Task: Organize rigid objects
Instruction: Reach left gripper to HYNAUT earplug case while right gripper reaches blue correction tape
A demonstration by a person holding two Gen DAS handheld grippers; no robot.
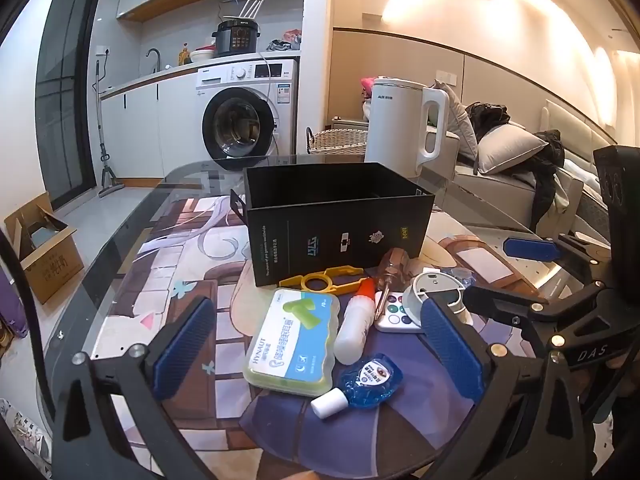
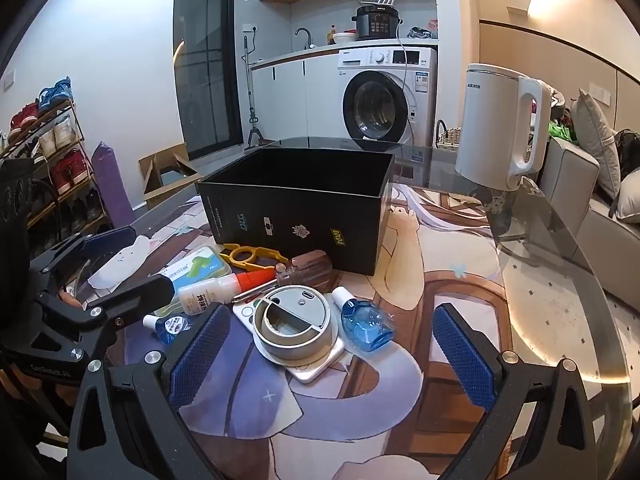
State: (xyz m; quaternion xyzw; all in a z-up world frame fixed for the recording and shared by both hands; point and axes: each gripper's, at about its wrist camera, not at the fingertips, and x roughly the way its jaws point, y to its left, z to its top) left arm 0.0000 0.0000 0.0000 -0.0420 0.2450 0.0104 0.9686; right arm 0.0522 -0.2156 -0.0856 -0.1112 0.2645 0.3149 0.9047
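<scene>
Both grippers' fingers (image 1: 184, 340) wide apart, empty

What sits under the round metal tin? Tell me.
The round metal tin rests on a flat white remote with coloured buttons. The tin covers most of the remote, so the rest of its face is hidden.

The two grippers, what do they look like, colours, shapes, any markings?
Both grippers, left gripper and right gripper, have black angular frames with triangular cut-outs, silver screw heads, and flat blue fingers with a fine grid texture. White letters "DAS" mark the right one's frame in the left view.
</scene>
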